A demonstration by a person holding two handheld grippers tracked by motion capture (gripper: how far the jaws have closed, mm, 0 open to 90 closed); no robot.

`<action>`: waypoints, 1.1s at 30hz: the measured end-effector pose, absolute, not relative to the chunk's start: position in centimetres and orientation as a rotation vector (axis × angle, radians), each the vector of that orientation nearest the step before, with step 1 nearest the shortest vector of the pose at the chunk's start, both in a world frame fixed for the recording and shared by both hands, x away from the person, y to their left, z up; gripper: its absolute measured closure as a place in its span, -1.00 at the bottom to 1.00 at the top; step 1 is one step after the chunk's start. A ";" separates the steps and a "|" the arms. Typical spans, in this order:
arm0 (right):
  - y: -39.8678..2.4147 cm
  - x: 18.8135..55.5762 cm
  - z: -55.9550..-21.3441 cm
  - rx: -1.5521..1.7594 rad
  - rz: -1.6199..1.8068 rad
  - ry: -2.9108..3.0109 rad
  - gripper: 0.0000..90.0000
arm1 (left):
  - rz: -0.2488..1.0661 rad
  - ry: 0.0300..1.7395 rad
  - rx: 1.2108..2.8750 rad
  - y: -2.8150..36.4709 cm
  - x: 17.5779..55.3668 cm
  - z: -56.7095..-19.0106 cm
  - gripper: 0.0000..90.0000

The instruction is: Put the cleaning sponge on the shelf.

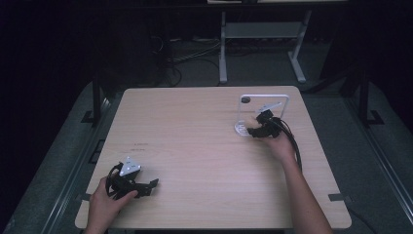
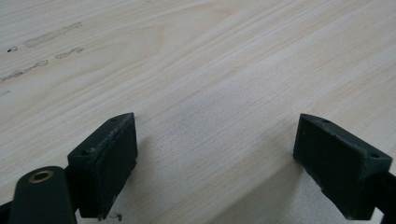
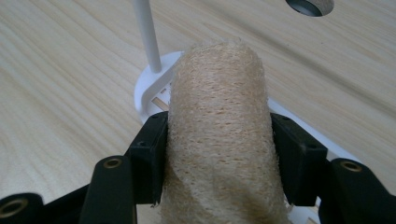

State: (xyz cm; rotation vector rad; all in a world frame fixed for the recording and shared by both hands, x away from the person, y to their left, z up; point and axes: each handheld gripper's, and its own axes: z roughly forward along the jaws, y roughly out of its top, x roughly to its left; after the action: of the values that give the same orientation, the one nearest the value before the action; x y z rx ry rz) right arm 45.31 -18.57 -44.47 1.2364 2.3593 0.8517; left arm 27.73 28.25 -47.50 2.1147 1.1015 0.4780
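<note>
1. One wooden table [image 1: 195, 146], the landmark for everything else.
2. One white rack [image 1: 263, 100], standing at the table's far right part.
3. One beige loofah sponge [image 3: 219, 135], just above the rack's base on the table.
4. Two black grippers: the left gripper [image 1: 146, 189] at the table's near left corner, the right gripper [image 1: 254, 127] by the rack.
5. Two hands, one on each gripper.

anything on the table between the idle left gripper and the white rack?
Nothing: in the high view, bare light wood table lies between the left gripper and the white wire rack.
</note>
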 end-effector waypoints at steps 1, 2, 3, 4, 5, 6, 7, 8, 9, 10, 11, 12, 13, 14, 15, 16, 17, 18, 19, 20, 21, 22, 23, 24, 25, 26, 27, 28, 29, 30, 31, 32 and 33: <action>-18.5 45.4 -44.5 1.241 0.844 2.364 -0.07 | 0.478 1.102 2.115 28.2 27.7 -47.5 -0.71; -18.4 45.6 -44.6 1.237 0.837 2.366 -0.07 | 0.478 1.102 2.115 28.2 27.7 -47.5 -0.71; -18.4 45.6 -44.7 1.233 0.827 2.369 -0.07 | 0.478 1.102 2.115 28.2 27.7 -47.5 -0.71; -18.4 45.8 -44.8 1.236 0.820 2.374 -0.07 | 0.478 1.101 2.115 28.2 27.7 -47.5 -0.71; -18.3 45.9 -44.9 1.242 0.813 2.374 -0.07 | 0.478 1.102 2.115 28.2 27.7 -47.5 -0.71; -18.3 45.9 -44.9 1.242 0.813 2.374 -0.07 | 0.478 1.102 2.115 28.2 27.7 -47.5 -0.71; -18.3 46.0 -45.1 1.245 0.807 2.377 -0.07 | 0.478 1.101 2.115 28.2 27.7 -47.5 -0.71; -18.3 46.1 -45.2 1.249 0.798 2.377 -0.07 | 0.478 1.101 2.115 28.2 27.7 -47.5 -0.71; -18.3 46.2 -45.3 1.249 0.797 2.382 -0.07 | 0.478 1.102 2.115 28.2 27.7 -47.5 -0.71; -18.3 46.2 -45.3 1.251 0.794 2.382 -0.07 | 0.478 1.102 2.115 28.2 27.7 -47.5 -0.71; -18.3 46.2 -45.3 1.251 0.794 2.382 -0.07 | 0.478 1.102 2.115 28.2 27.7 -47.5 -0.71; -18.3 46.2 -45.3 1.253 0.799 2.380 -0.07 | 0.478 1.101 2.115 28.2 27.7 -47.5 -0.71; -18.3 46.2 -45.3 1.253 0.799 2.380 -0.07 | 0.478 1.101 2.115 28.2 27.7 -47.5 -0.71; -18.3 46.2 -45.3 1.248 0.797 2.384 -0.09 | 0.478 1.102 2.114 28.2 27.7 -47.5 -0.71; -18.3 46.2 -45.3 1.244 0.800 2.383 -0.10 | 0.478 1.102 2.115 28.2 27.7 -47.5 -0.71; -18.3 46.2 -45.2 1.246 0.799 2.376 -0.12 | 0.478 1.101 2.115 28.2 27.7 -47.5 -0.71; -18.4 46.1 -45.1 1.245 0.806 2.372 -0.14 | 0.478 1.102 2.115 28.2 27.7 -47.5 -0.71; -18.4 46.0 -44.9 1.245 0.814 2.367 -0.16 | 0.478 1.102 2.115 28.2 27.7 -47.5 -0.71; -18.4 45.9 -44.7 1.248 0.822 2.361 -0.17 | 0.478 1.101 2.115 28.2 27.7 -47.5 -0.71; -18.5 45.9 -44.6 1.247 0.826 2.355 -0.17 | 0.478 1.101 2.115 28.2 27.7 -47.5 -0.71; -18.6 45.7 -44.3 1.243 0.834 2.350 -0.17 | 0.478 1.102 2.115 28.2 27.7 -47.5 -0.71; -18.7 45.6 -44.1 1.234 0.842 2.343 -0.18 | 0.478 1.102 2.115 28.2 27.7 -47.5 -0.71; -18.7 45.3 -43.7 1.236 0.854 2.336 -0.18 | 0.478 1.102 2.115 28.2 27.7 -47.5 -0.71; -18.8 45.2 -43.6 1.235 0.863 2.334 -0.18 | 0.478 1.102 2.114 28.2 27.7 -47.5 -0.71; -18.9 44.9 -43.3 1.233 0.871 2.332 -0.18 | 0.478 1.102 2.115 28.2 27.7 -47.5 -0.71; -18.9 44.7 -43.0 1.228 0.874 2.328 -0.17 | 0.478 1.102 2.115 28.2 27.7 -47.5 -0.71; -19.0 44.4 -42.8 1.231 0.880 2.323 -0.15 | 0.478 1.101 2.115 28.2 27.7 -47.5 -0.71; -19.0 44.4 -42.8 1.231 0.880 2.323 -0.15 | 0.478 1.101 2.115 28.2 27.7 -47.5 -0.71; -19.1 43.7 -42.3 1.234 0.892 2.315 -0.12 | 0.478 1.101 2.115 28.2 27.7 -47.5 -0.71; -19.2 43.4 -42.1 1.231 0.898 2.314 -0.10 | 0.478 1.102 2.115 28.2 27.7 -47.5 -0.71; -19.3 43.1 -42.0 1.231 0.906 2.312 -0.06 | 0.478 1.102 2.115 28.2 27.7 -47.5 -0.71; -19.4 42.8 -41.9 1.230 0.909 2.308 -0.03 | 0.478 1.102 2.115 28.2 27.7 -47.5 -0.71; -19.4 42.5 -41.8 1.225 0.912 2.306 -0.01 | 0.478 1.102 2.114 28.2 27.7 -47.5 -0.71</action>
State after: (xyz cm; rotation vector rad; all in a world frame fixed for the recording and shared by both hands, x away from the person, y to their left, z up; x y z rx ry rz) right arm 42.50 -19.45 -41.79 1.2252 2.3064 0.9119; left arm 27.73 28.24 -47.50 2.1145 1.1019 0.4780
